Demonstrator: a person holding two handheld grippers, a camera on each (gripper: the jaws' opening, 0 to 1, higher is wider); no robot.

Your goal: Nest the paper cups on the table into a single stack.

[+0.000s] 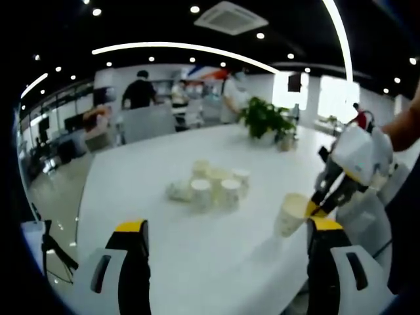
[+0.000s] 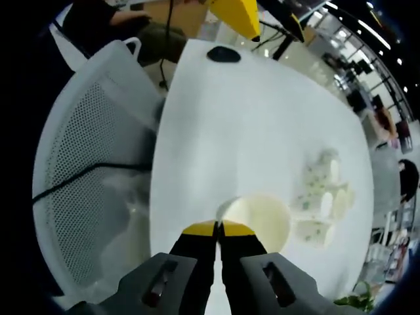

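Left gripper [image 1: 226, 233]: its jaws stand spread wide at about 7 and 5 o'clock of the left gripper view, nothing between them, hovering over the near part of the white table [image 1: 131, 190].
Cup cluster [image 1: 213, 187]: loose paper cups grouped near the centre of the left gripper view, most upright with mouths up; one at the cluster's 9 o'clock side seems to lie tipped, though it is too small to be sure. In the right gripper view the same group [image 2: 321, 197] sits at about 3 o'clock.
Held cup [image 1: 289, 215]: at 4 o'clock of the left gripper view, off by itself from the cluster, lifted above the table; mouth up and tilted, long axis leaning off vertical.
Right gripper [image 2: 218, 228]: jaws pressed together on the rim of the held cup [image 2: 259, 220], one jaw inside the wall, one outside; from this camera the open mouth faces the lens.
Surroundings: a potted plant [image 1: 266, 119] at the far table edge, a mesh chair [image 2: 85, 177] beside the table.
Step in hand, my reading: carrying the pinched cup to the cluster to start the stack.
Doing it well: bring the cup's axis upright first, base down over an upright cup's mouth, lower straight, and release only once seated; the free left jaws could steady the receiving cup.
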